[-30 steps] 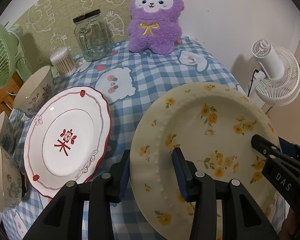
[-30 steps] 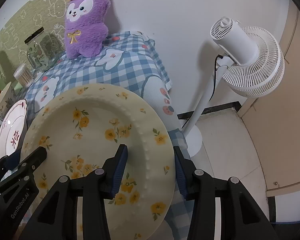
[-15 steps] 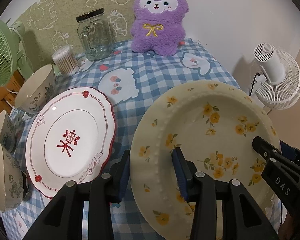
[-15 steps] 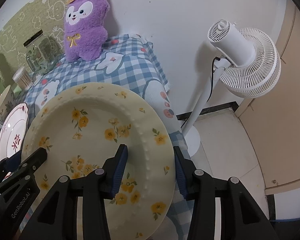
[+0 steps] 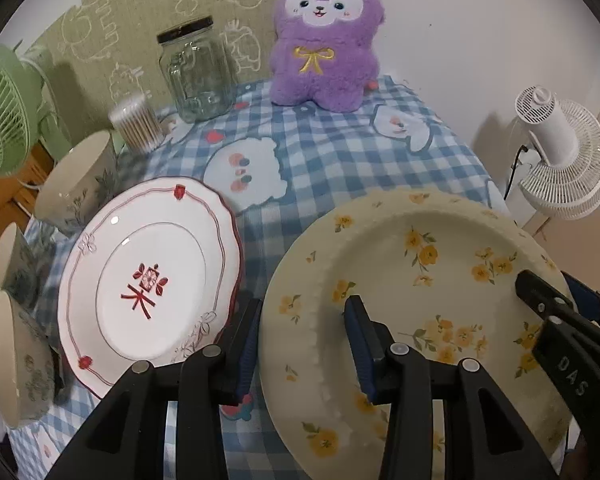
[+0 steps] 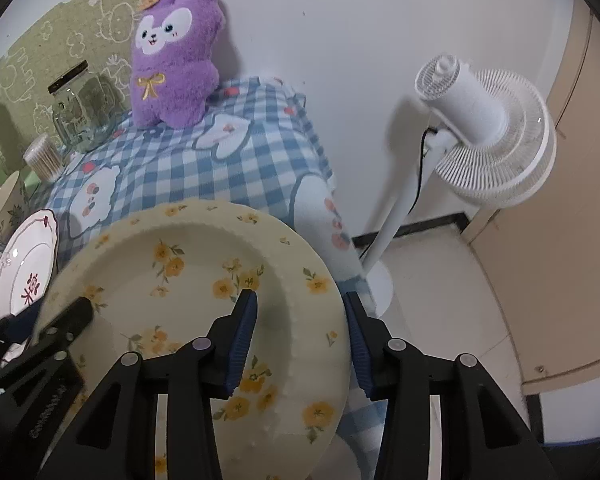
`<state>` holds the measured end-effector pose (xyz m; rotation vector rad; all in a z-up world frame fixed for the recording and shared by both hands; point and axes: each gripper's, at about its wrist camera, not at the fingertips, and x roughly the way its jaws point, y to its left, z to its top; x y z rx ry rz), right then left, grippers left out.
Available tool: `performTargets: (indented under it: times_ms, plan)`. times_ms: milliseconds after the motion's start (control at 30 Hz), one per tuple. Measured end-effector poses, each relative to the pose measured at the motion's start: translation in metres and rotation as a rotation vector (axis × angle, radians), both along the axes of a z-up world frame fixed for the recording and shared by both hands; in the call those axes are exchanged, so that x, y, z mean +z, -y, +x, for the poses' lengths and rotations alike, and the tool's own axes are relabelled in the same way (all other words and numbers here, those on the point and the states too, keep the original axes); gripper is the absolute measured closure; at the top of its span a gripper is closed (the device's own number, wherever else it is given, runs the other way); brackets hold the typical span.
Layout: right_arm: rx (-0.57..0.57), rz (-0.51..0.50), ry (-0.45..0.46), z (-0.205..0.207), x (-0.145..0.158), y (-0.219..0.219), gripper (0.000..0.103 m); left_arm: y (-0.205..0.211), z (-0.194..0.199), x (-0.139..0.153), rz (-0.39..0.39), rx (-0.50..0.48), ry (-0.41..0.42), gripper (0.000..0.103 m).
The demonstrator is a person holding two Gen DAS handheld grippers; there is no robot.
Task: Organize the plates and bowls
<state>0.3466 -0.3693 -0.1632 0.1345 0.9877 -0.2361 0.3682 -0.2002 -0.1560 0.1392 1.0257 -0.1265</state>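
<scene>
Gripping opposite rims, your left tool (image 5: 302,344) and right tool (image 6: 298,334) both clench the yellow floral plate (image 5: 420,280).

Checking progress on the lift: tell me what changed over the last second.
The yellow flowered plate has risen slightly with both grippers, left and right, jaws straddling opposite rims throughout. Nothing was let go. The red-trimmed plate, bowls, jar and purple plush stayed put.
</scene>
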Motion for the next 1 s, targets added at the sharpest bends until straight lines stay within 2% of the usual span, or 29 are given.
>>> performTargets:
  times_ms: [367, 1000]
  plan:
    - [-0.004, 0.002, 0.007, -0.002, 0.003, -0.001, 0.058, -0.001, -0.004, 0.006, 0.000, 0.000, 0.015, 0.061]
    - [-0.001, 0.013, 0.069, -0.020, 0.027, -0.008, 0.058, -0.012, -0.023, 0.029, -0.029, 0.018, 0.070, 0.063]
